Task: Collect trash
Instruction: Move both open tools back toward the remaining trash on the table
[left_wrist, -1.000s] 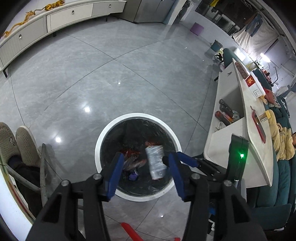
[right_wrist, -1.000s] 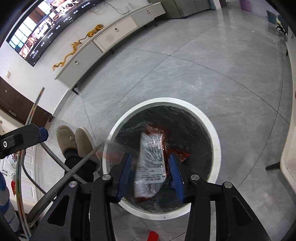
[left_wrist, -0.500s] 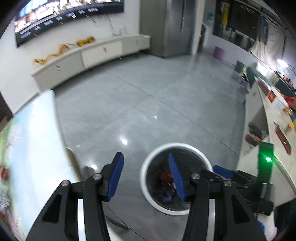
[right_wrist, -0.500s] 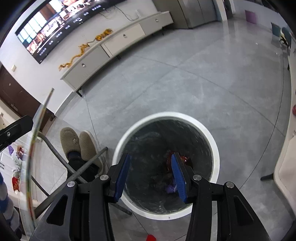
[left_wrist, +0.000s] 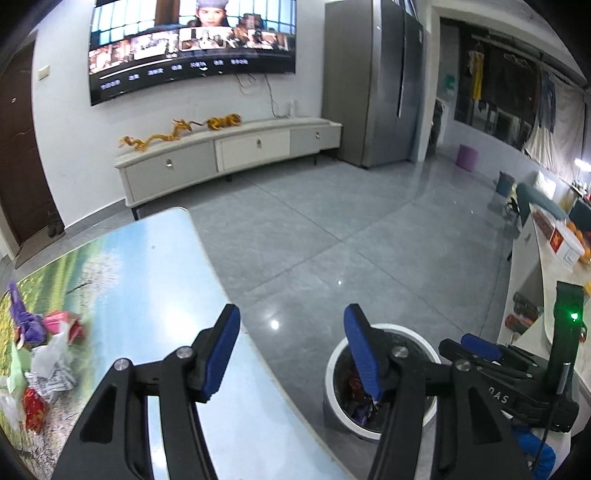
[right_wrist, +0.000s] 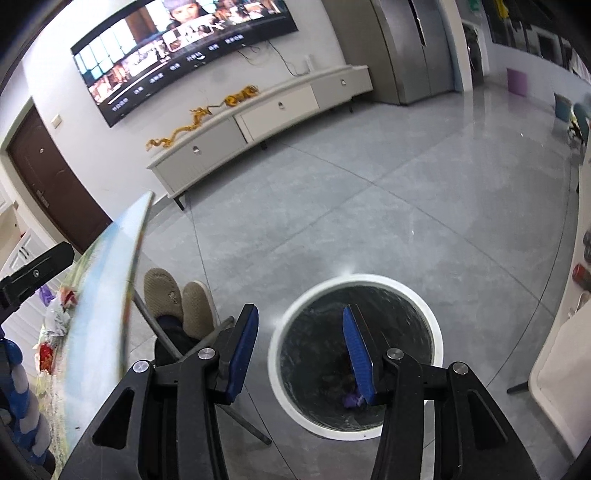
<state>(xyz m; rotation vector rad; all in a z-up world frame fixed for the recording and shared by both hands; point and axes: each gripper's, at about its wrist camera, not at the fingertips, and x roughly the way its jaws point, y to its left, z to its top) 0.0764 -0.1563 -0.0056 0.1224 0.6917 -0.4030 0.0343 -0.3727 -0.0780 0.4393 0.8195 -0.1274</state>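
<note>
Both jaws gape wide and empty: the right gripper (right_wrist: 297, 347) hangs over the round white-rimmed black-lined bin (right_wrist: 436, 334), while the left gripper (left_wrist: 291, 349) faces the table, crumpled wrapper trash (left_wrist: 40, 354) off its left finger.

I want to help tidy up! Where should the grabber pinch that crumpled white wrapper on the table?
Pinch the crumpled white plastic wrapper on its raised, bunched-up middle, coming down from above. It lies loose in the trash pile on the picture-printed table, so a puffed fold should give the open left gripper something to close on.
</note>
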